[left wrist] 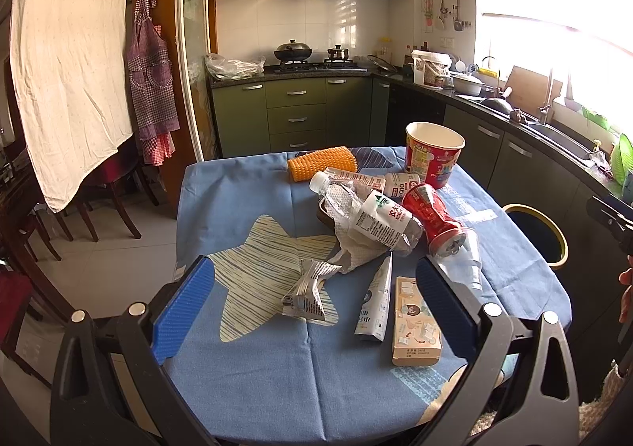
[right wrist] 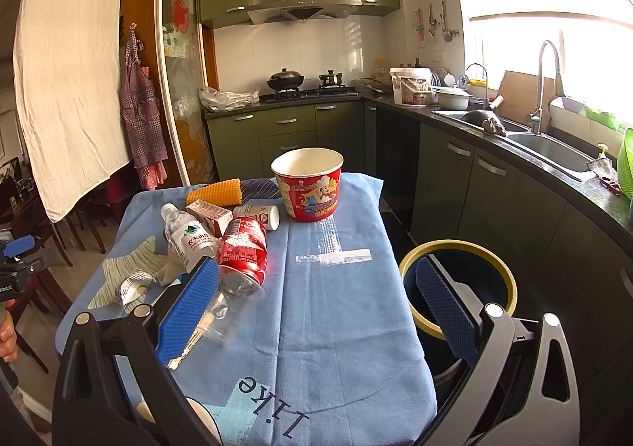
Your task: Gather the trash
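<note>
Blue cloth covers the table [left wrist: 245, 367], and the trash lies heaped across its middle and far end. Both tongs are spread wide and hold nothing: the left gripper [left wrist: 314, 307] hangs above the near edge, with a crumpled silver wrapper [left wrist: 306, 289], a flattened tube [left wrist: 376, 299] and a small beige carton [left wrist: 415, 321] lying between its 2 blue pads, none of them touched. The right gripper [right wrist: 316, 311] hovers over the bare right half of the cloth, 1 pad in front of the clear plastic cup [right wrist: 225, 313], the other in front of the yellow-rimmed bin [right wrist: 494, 268], which stands on the floor just beside the table.

Further back lie a crushed water bottle [left wrist: 368, 214] on crumpled paper, a dented red can [left wrist: 433, 218], a small white bottle [left wrist: 401, 185], an orange knobbed roller [left wrist: 320, 163] and an upright red paper bowl [right wrist: 308, 185].

As I judge it, collection is at its start or between items: nothing is gripped and the pile looks untouched. The next move calls for picking 1 piece, lowering a gripper around it, closing and carrying it to the bin. The wrapper sits handiest to the left gripper, the cup or can to the right. The cup is thin and may buckle under a firm squeeze.
</note>
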`<state>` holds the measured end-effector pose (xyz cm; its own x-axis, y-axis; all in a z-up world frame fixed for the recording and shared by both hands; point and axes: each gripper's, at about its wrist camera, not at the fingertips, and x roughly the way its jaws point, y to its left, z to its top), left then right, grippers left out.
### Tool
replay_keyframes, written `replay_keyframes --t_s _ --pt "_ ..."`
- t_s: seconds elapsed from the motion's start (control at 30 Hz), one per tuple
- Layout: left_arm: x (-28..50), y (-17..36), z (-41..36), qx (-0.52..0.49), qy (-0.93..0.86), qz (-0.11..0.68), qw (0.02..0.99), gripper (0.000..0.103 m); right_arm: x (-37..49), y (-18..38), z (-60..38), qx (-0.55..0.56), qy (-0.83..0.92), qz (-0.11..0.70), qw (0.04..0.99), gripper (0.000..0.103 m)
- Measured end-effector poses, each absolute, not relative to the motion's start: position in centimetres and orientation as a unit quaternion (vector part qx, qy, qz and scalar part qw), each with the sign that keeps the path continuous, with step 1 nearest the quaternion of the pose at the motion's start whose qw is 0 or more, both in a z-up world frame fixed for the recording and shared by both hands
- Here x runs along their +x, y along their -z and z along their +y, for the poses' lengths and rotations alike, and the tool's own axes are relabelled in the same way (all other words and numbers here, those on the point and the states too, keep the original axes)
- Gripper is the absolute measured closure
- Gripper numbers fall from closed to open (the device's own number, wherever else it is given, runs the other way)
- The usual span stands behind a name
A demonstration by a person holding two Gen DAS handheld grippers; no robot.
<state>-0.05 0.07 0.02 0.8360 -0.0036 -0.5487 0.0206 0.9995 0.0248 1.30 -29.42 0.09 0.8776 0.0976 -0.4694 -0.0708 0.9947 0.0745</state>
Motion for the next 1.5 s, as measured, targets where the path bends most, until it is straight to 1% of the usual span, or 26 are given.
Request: replay_keyframes --t_s 0.43,0.57,0.77,1.5 --pt "0.0 0.0 0.0 0.015 0.005 0.288 0.958 0.006 1.4 0.0 -29.5 0.028 -0.042 0.244 0.968 0.004" --pt "0.1 1.1 0.3 0.016 0.006 0.289 0.957 0.006 1.5 0.0 -29.5 0.028 -0.042 0.245 0.968 0.004" --pt "0.0 1.4 0.2 0.016 0.005 0.289 0.957 0.006 1.6 0.1 -29.5 0.028 -0.042 0.246 0.968 0.004" --pt "0.0 1.4 0.2 0.017 0.005 0.29 0.957 0.006 1.6 0.3 -29.5 0.028 -0.041 0.249 0.967 0.004"
